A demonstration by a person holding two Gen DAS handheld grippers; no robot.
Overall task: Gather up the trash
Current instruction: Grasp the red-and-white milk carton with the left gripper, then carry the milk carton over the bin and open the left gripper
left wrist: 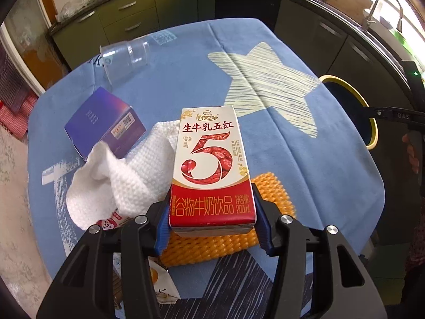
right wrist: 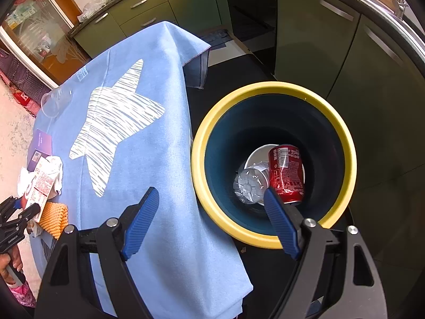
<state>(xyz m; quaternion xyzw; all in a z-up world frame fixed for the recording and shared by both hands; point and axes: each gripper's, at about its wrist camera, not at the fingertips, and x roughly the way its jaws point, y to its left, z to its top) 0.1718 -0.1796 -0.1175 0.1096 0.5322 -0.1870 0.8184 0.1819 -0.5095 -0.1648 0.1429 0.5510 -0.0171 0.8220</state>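
My left gripper (left wrist: 212, 226) is shut on a red and white milk carton (left wrist: 211, 167) and holds it above an orange foam net (left wrist: 273, 194) on the blue tablecloth (left wrist: 292, 146). A white cloth (left wrist: 119, 183), a purple box (left wrist: 103, 122) and a clear plastic cup (left wrist: 124, 55) lie on the table to the left. My right gripper (right wrist: 209, 207) is open and empty, beside the table edge and over the near rim of a yellow-rimmed bin (right wrist: 209, 122). In the bin lie a red can (right wrist: 287, 172) and a crushed clear cup (right wrist: 249, 183).
The bin (left wrist: 372, 130) stands on the dark floor right of the table. Green kitchen cabinets (right wrist: 332, 53) run behind and to the right. Snack wrappers (left wrist: 162, 284) lie at the table's near edge. The left gripper with the carton (right wrist: 42, 183) shows at far left.
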